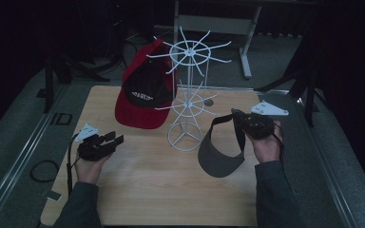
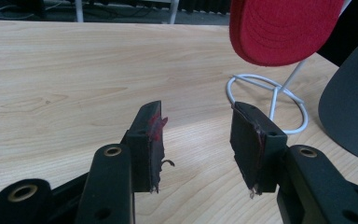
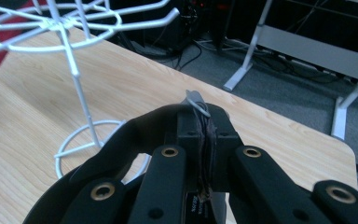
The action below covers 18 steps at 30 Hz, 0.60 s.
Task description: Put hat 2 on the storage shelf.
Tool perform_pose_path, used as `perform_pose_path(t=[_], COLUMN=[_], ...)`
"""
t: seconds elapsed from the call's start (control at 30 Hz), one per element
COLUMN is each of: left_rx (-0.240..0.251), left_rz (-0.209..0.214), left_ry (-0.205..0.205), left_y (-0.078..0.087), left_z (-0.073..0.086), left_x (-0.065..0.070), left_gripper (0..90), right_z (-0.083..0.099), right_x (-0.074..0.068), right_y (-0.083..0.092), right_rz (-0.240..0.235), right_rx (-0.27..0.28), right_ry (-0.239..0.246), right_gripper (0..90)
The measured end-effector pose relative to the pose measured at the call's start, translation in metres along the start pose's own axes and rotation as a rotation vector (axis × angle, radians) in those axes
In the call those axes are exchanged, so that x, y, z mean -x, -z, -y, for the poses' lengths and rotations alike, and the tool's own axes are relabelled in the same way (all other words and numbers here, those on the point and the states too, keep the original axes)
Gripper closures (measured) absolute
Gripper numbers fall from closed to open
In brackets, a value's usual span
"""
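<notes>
A white wire hat rack (image 1: pixel 186 95) with two rings of hooks stands mid-table. A red and black cap (image 1: pixel 145 90) hangs from its left side, and its red brim (image 2: pixel 279 28) is at the top of the left gripper view. My right gripper (image 1: pixel 240 118) is right of the rack, shut on the band of a grey visor (image 1: pixel 221 154), whose brim hangs toward the table. In the right gripper view the jaws (image 3: pixel 205 121) pinch the dark band (image 3: pixel 116 144). My left gripper (image 1: pixel 114 139) hovers open and empty at the left (image 2: pixel 196 116), pointing at the rack's base ring (image 2: pixel 270 100).
The wooden table (image 1: pixel 171 190) has bare room in front and at the left. A small dark disc (image 1: pixel 209 102) lies behind the rack. A metal-legged desk (image 1: pixel 218 23) stands beyond the far edge. A cable loop (image 1: pixel 44 170) lies on the floor at the left.
</notes>
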State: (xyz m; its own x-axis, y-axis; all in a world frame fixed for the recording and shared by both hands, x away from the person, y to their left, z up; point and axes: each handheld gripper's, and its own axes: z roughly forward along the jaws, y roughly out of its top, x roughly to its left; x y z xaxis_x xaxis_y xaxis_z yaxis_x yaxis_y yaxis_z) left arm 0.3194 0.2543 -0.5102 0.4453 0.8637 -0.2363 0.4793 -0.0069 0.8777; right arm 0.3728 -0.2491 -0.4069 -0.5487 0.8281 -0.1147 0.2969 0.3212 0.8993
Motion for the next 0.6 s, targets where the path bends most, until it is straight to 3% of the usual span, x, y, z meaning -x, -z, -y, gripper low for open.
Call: perform_pose_path(t=[0.37, 0.6], left_rx=[-0.01, -0.01], left_rz=[0.002, 0.002], left_ry=[0.003, 0.003], left_y=[-0.002, -0.002], left_z=[0.001, 0.001], left_x=[0.0, 0.0], left_gripper=[54.5, 54.5], right_z=[-0.009, -0.012], right_x=[-0.005, -0.011], right_y=[0.016, 0.027], right_rz=[-0.047, -0.069], right_rx=[0.06, 0.084], right_ry=[-0.003, 0.023], right_gripper=[86.4, 86.4])
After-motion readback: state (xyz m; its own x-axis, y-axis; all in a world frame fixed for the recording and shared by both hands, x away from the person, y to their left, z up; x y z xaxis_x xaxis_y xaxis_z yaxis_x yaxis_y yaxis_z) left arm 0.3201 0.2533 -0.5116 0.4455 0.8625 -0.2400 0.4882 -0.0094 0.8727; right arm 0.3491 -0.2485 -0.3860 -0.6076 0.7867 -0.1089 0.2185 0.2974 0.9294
